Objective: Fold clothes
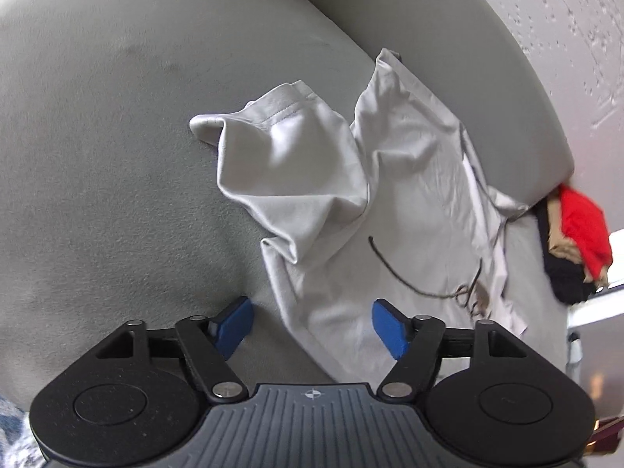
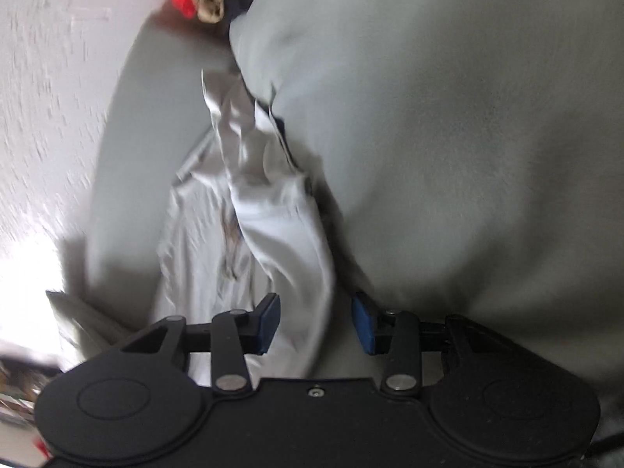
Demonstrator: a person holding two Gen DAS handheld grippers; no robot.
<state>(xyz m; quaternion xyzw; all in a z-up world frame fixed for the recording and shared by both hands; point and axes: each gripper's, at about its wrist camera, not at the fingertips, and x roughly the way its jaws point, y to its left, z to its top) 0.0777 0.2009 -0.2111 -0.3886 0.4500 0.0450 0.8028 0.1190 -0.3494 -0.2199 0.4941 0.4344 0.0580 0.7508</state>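
Holding both grippers released, your left gripper (image 1: 312, 325) and right gripper (image 2: 316, 323) hovered at the lower edge of the crumpled white shirt (image 1: 351, 195), which lay centre-right on the grey bed (image 1: 117, 156). A pinch could have bunched several layers — its sleeve lay flopped over. Open room lay left; the wall (image 1: 565, 39) crowded the upper right.

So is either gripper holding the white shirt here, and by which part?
Nothing is held. The left gripper and right gripper are both open over the crumpled white shirt on the grey sofa, pads clear of the cloth.
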